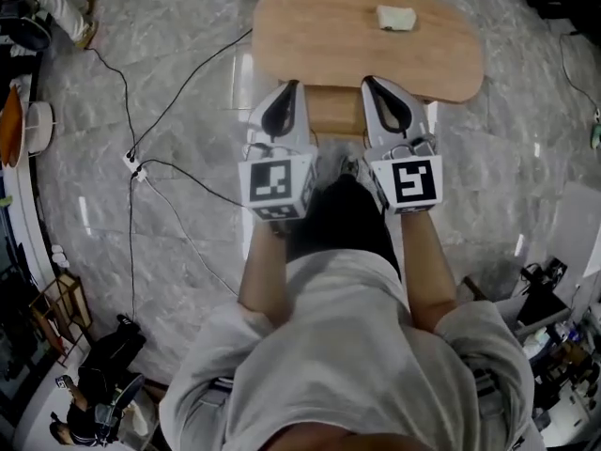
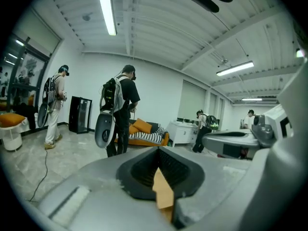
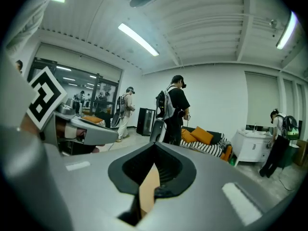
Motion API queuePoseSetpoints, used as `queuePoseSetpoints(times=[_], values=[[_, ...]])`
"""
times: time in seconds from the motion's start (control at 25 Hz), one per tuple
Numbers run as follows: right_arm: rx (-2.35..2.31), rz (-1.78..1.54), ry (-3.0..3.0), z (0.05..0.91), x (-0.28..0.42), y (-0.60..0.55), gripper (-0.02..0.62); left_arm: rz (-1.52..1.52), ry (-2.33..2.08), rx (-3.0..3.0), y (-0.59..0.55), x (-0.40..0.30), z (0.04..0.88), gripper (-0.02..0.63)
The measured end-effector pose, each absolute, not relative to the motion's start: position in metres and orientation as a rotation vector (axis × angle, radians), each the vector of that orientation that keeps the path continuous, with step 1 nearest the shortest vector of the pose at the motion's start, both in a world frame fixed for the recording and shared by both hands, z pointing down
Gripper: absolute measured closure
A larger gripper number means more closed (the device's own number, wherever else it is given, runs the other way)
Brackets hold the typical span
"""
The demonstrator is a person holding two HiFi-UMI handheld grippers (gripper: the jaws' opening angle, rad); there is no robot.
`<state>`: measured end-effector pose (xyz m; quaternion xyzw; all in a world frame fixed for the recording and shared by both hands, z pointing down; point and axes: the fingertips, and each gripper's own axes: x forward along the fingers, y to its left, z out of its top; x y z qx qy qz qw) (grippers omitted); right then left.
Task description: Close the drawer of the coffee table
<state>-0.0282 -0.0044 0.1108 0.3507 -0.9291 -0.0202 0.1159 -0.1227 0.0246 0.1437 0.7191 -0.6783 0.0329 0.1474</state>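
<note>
In the head view the oval wooden coffee table (image 1: 310, 36) stands on the marble floor ahead of me. Its drawer (image 1: 335, 111) sticks out from under the near edge, toward me. My left gripper (image 1: 291, 85) lies along the drawer's left side and my right gripper (image 1: 369, 81) along its right side. Both point at the table, their tips at its near edge, jaws shut and nothing in them. In the left gripper view the left gripper (image 2: 159, 150) has its jaws together, as does the right gripper (image 3: 154, 146) in its own view. Whether either touches the drawer is hidden.
A small pale object (image 1: 395, 17) lies on the tabletop at the far right. Black cables and a power strip (image 1: 134, 165) run over the floor at the left. Clutter lines both edges of the room. A person with a backpack (image 2: 120, 109) stands beyond, near an orange sofa (image 2: 144, 134).
</note>
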Motion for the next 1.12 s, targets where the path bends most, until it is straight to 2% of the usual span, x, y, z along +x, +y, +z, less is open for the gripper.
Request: queuePoseSetpoints(times=[0.52, 1.12], values=[[1.049, 0.141, -2.553, 0.260, 0.012, -0.034, 0.589, 0.374, -1.722, 2.137, -0.009, -0.109, 0.273, 0.586], [0.863, 0.388, -2.338, 0.490, 0.036, -0.007, 0.589, 0.901, -1.340, 2.090, 0.043, -0.092, 0.525, 0.586]])
